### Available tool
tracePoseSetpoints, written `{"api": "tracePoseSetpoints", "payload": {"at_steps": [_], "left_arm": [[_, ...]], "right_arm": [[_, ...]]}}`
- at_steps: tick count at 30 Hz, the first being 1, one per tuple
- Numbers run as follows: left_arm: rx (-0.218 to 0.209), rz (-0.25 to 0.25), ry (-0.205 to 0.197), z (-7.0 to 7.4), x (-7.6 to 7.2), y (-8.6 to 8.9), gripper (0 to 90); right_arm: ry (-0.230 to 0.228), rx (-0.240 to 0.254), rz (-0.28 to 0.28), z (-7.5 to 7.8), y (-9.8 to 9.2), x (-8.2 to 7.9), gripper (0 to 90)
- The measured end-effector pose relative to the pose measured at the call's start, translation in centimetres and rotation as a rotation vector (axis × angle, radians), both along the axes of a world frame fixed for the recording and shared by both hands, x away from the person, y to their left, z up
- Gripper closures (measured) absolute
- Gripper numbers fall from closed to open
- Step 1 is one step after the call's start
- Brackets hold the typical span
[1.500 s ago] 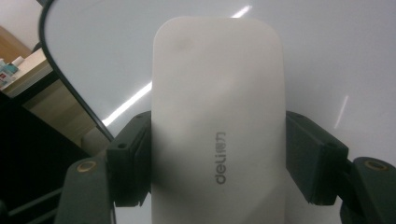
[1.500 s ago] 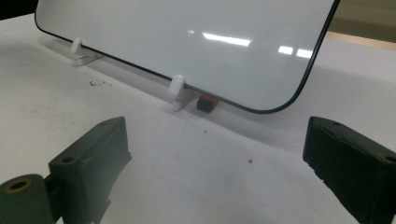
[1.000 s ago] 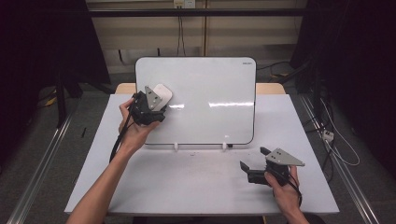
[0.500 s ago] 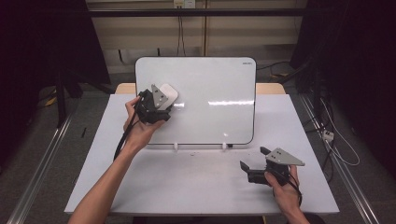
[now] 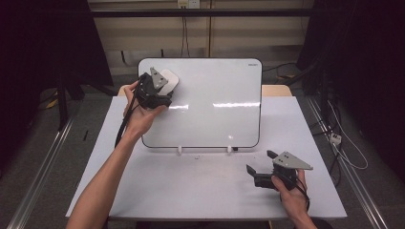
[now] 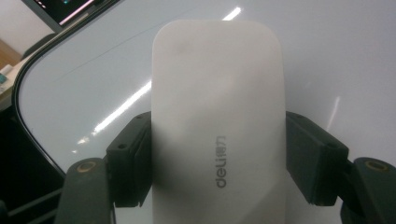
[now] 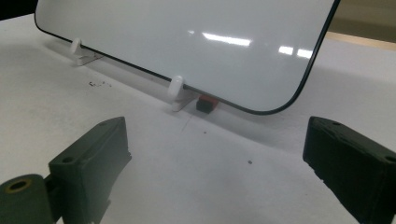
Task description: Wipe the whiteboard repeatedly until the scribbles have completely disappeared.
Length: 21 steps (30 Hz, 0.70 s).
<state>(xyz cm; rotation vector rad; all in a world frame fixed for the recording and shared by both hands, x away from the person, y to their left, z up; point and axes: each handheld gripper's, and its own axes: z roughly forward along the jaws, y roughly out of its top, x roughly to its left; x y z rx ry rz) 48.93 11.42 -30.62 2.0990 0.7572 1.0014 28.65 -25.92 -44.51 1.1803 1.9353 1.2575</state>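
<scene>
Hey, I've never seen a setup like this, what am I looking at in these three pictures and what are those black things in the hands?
A person sits at a white table and holds a hand-operated two-jaw gripper in each hand. The high view comes from a camera above, looking down. The other two pictures come from small cameras riding on each gripper, looking along its black jaws.

On the table a whiteboard stands propped on small white feet. The left gripper is shut on a white eraser, pressing it to the board's upper left part. The right gripper rests open near the table's front right, holding nothing. Its view shows a small red and black object under the board's edge; I cannot tell what.
</scene>
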Motion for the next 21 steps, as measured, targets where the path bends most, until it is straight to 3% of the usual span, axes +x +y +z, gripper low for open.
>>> {"api": "tracePoseSetpoints", "payload": {"at_steps": [4, 12, 14, 18, 21], "left_arm": [[0.016, -0.014, 0.005, -0.4, -0.5, -0.6, 31.2], [0.066, -0.093, -0.013, -3.6, -3.2, -3.2, 30.9], [0.081, -0.103, -0.026, -3.7, -3.2, -3.1, 31.1], [0.090, -0.101, -0.003, -3.2, -2.7, -2.0, 31.2], [0.061, -0.071, 0.000, -2.7, -2.3, -0.7, 31.2]], "right_arm": [[0.001, 0.000, 0.001, 0.0, 0.0, 0.0, 6.9], [-0.001, 0.002, 0.003, 0.0, 0.1, -0.1, 6.9], [-0.002, 0.003, 0.003, 0.0, 0.0, -0.1, 6.9], [-0.002, 0.002, 0.001, 0.0, -0.1, 0.0, 6.9], [-0.001, 0.002, 0.003, 0.0, -0.1, 0.0, 6.9]]}}
